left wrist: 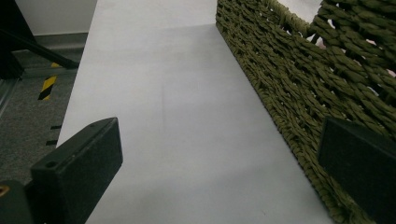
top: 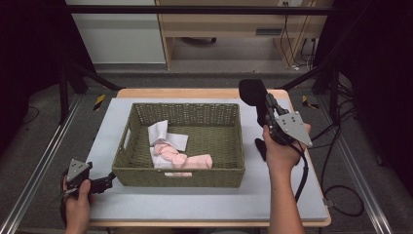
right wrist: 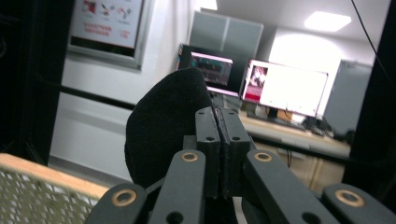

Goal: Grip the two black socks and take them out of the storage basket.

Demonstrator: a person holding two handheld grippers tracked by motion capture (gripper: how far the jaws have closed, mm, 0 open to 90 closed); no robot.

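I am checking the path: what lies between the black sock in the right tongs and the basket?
In the high view, nothing: bare grey mat separates black sock from basket.

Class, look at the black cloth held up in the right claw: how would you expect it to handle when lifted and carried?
The black cloth looks soft, so it probably flops. Pinched at one edge by the right claw, it likely sways when moved. It seems light: a thin pinch holds it above the table.
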